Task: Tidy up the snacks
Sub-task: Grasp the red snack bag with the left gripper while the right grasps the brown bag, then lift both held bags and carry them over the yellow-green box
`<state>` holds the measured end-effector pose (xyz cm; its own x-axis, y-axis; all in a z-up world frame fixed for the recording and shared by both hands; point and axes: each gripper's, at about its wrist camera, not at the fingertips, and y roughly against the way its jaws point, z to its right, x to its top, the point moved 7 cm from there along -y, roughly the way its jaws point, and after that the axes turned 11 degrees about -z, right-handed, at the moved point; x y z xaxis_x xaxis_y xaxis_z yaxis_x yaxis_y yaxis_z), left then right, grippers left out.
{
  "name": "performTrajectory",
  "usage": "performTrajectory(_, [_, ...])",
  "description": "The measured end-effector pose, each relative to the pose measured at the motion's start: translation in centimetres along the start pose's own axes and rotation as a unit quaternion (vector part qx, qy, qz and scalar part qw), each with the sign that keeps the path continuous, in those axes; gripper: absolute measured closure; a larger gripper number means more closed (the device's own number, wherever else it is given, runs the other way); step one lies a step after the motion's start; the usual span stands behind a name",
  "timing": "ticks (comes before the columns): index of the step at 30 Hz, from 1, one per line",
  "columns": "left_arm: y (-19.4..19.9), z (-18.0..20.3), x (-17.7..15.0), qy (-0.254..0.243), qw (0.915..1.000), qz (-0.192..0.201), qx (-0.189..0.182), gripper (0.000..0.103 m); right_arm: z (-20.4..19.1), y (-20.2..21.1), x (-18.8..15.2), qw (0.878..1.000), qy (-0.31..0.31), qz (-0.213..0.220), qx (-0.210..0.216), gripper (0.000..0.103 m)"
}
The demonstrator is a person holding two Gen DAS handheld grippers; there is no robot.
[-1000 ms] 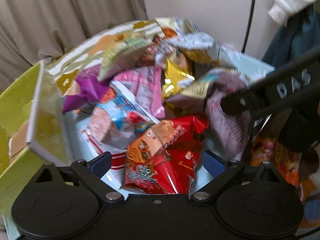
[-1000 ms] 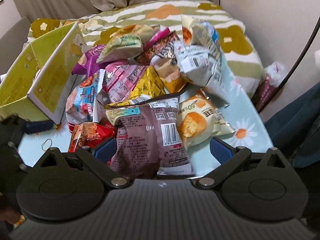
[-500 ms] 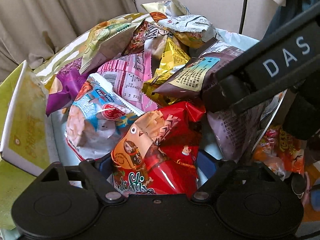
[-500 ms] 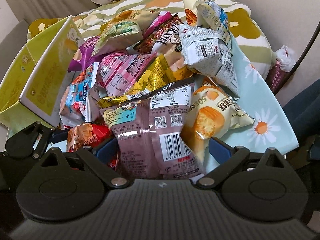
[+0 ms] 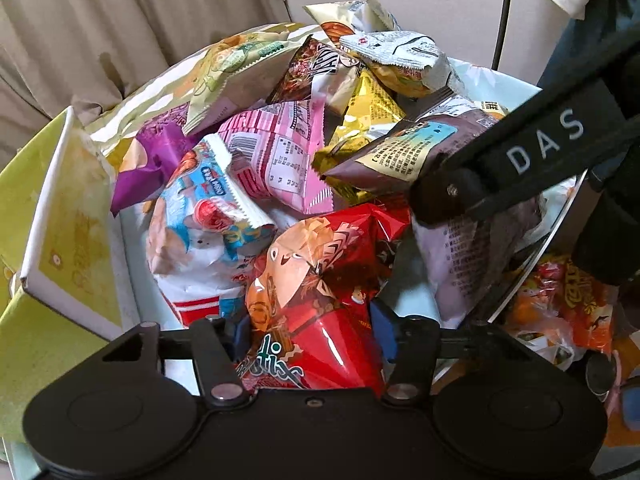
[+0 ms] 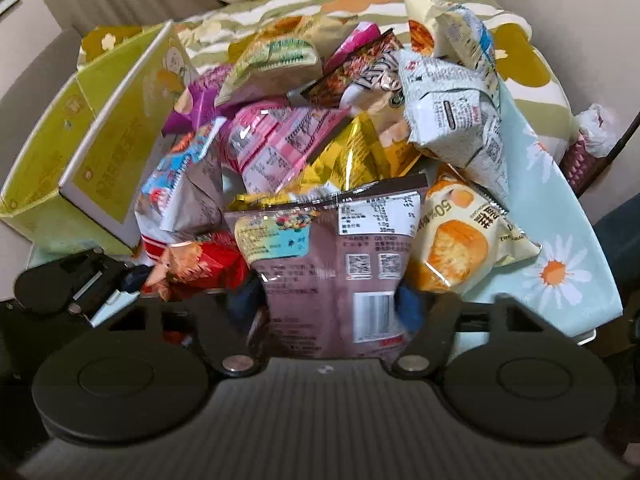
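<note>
the left gripper is clamped on the red snack bag, at the near edge of the snack pile. just right of it, the right gripper pinches the brown bag by its lower end. left of the pile lies the open yellow-green box. the pile sits on a daisy-print cloth, with a floral cushion behind.

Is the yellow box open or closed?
Open. The yellow box has its white-edged flap standing up, away from the walls. What is inside cannot be seen.
</note>
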<state>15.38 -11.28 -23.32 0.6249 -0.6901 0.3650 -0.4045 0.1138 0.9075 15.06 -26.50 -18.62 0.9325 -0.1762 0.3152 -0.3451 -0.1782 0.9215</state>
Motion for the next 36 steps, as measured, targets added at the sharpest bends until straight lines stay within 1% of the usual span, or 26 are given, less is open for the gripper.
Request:
performTrajectory(1, [0.1,0.0,-0.1,0.001,1.0000,0.000,0.001,0.041,0.0,0.1,-0.1,1.000,-0.001,0.001,0.002,0.030])
performTrajectory(4, [0.5,0.2,-0.3,0.004,1.0000,0.002,0.001,0.041,-0.2,0.7,-0.2,1.000,0.004,0.011,-0.006,0.032])
performTrajectory(9, [1.9,0.6,-0.3,0.009,0.9999,0.012,0.002,0.041,-0.5,2.5,-0.1,0.999,0.014,0.029,-0.007,0.032])
performTrajectory(18, [6.2,1.1,0.1,0.024,0.9987,0.042,0.016,0.041,-0.2,6.7,0.4,0.998,0.021,0.060,-0.004,0.032])
performTrajectory(24, [9.6,0.9,0.1,0.074,0.9950,0.059,0.030,0.041,-0.5,9.6,0.8,0.996,0.039,0.081,0.009,0.032])
performTrajectory(27, [11.3,0.2,0.2,0.108,0.9910,0.069,0.038,0.041,-0.9,10.9,1.2,0.994,0.056,0.090,0.016,0.032])
performTrajectory(30, [13.1,-1.1,0.2,0.145,0.9847,0.078,0.058,0.041,-1.6,12.1,2.0,0.992,0.077,0.100,0.025,0.032])
performTrajectory(34, [15.3,-3.9,0.1,0.190,0.9731,0.090,0.094,0.041,-3.3,13.1,3.2,0.987,0.109,0.112,0.047,0.032])
performTrajectory(36, [16.4,-5.8,-0.1,0.213,0.9659,0.093,0.114,0.041,-4.6,13.4,4.1,0.984,0.123,0.117,0.057,0.032])
